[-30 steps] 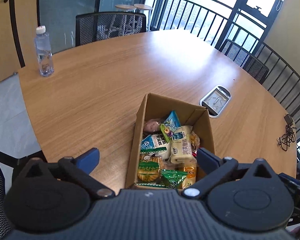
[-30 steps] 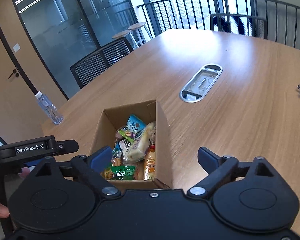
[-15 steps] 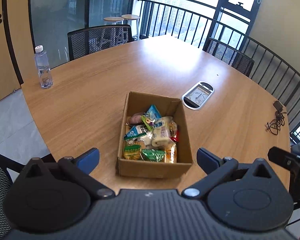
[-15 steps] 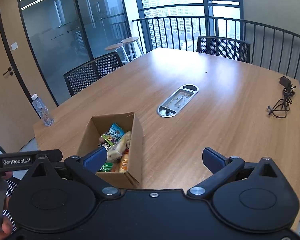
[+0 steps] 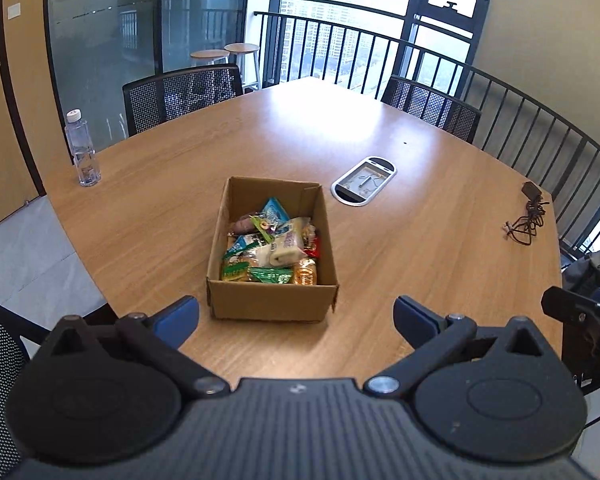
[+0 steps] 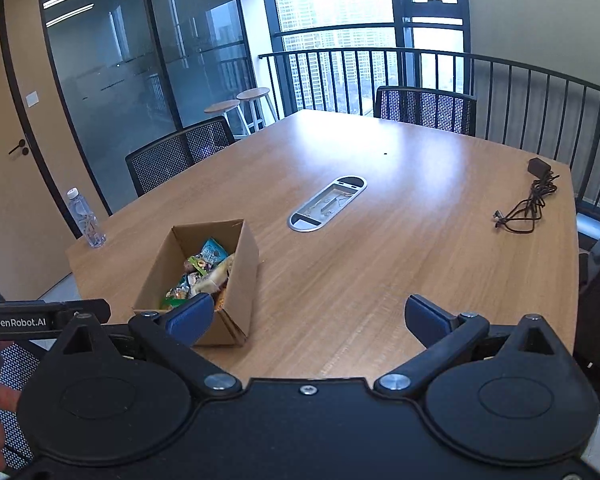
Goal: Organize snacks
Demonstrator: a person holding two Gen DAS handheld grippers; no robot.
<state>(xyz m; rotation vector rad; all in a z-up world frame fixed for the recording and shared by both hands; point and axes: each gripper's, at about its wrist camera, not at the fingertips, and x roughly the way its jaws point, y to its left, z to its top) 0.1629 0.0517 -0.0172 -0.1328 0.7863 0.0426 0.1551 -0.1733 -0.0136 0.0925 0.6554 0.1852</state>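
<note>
Wooden desk (image 5: 400, 248) with snack box (image 5: 272, 304) near its front edge, bottle (image 5: 83, 148) at left corner; both claws, left (image 5: 296, 320) and right (image 6: 308, 318), spread wide, empty.

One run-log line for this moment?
snacks: in box | left tongs: open, empty | right tongs: open, empty

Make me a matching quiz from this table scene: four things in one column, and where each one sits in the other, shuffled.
1. water bottle
2. snack packets
3. black charger cable
4. cable port

A. inside the cardboard box
B. set into the table just beyond the box
C. far left table edge
D. right table edge

Pairs: 1-C, 2-A, 3-D, 4-B
</note>
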